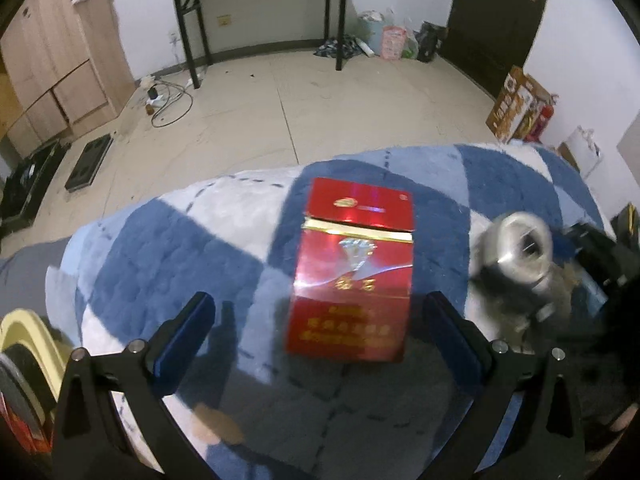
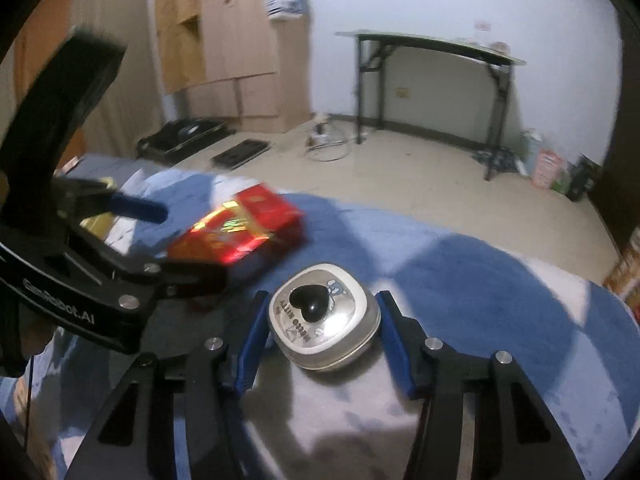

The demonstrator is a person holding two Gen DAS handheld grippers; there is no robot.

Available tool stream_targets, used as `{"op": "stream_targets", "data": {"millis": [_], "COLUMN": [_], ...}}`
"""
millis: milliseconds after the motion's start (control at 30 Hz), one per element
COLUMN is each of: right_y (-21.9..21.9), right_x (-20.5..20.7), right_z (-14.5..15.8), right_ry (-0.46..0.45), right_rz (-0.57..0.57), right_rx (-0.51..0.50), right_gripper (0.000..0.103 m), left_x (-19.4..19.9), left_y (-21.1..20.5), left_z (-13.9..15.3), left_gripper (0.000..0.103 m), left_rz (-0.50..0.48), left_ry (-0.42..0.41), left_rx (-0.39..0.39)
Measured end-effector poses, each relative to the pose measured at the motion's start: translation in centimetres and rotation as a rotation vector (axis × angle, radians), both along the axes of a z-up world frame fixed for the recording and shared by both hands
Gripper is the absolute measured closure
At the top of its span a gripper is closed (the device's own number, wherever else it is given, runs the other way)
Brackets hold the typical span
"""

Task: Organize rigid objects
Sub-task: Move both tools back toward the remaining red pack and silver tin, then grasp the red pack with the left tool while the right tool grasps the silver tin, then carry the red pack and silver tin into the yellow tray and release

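A red cigarette box (image 1: 354,270) lies flat on the blue and white checked blanket (image 1: 168,248). My left gripper (image 1: 320,312) is open, its fingers either side of the box's near end without touching. The box also shows in the right wrist view (image 2: 240,236). A small silver tin (image 2: 324,318) with a black heart on its lid sits between the fingers of my right gripper (image 2: 322,330), which stand close to its sides with a small gap. The tin appears blurred in the left wrist view (image 1: 516,252).
The blanket's far edge drops to a tiled floor (image 1: 280,112). A black folding table (image 1: 260,12) stands by the wall, a wooden cabinet (image 1: 52,64) at left, and boxes (image 1: 520,104) and bags at right. A yellow-rimmed object (image 1: 24,344) lies at the near left.
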State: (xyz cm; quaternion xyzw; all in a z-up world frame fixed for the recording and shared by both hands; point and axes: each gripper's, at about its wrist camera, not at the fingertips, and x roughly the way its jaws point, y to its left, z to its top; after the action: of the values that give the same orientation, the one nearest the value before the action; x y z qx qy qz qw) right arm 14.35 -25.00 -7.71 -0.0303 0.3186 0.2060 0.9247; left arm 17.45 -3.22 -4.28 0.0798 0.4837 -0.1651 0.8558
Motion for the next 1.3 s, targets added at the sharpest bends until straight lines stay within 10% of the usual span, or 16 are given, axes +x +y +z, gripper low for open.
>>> {"op": "stream_targets", "data": {"millis": [267,567,800,1033,1300], "right_y": [-6.1,-1.1,7.2,20.2,31.4], "right_x": [-1.1,-2.8,-5.8,-7.2,-3.9], "right_z": [-1.0,-0.4,6.6,11.3,7.3], "right_ry": [0.032,0.009,-0.039,-0.01,0.165], "right_rz": [-0.147,-0.112,0.063,0.316,0.42], "right_rx": [0.056,-0.007,0.109,0.117,0.01], "right_gripper": [0.051,0.051,0.051,0.051,0.051], "left_x": [0.2,-4.0,-7.6,-10.2,-9.9], "left_y": [-0.7,5.9,18.9,31.0,32.9], "left_z": [-1.0,7.8,14.4,11.1,4.6], "left_gripper": [0.045,0.046,0.046,0.046,0.046], "left_rz": [0.056,0.131,0.308,0.552,0.55], "left_ry": [0.018,-0.106,-0.179,-0.073,0.057], "left_rx": [-0.014,-0.063,-0.03,-0.068,-0.081]}}
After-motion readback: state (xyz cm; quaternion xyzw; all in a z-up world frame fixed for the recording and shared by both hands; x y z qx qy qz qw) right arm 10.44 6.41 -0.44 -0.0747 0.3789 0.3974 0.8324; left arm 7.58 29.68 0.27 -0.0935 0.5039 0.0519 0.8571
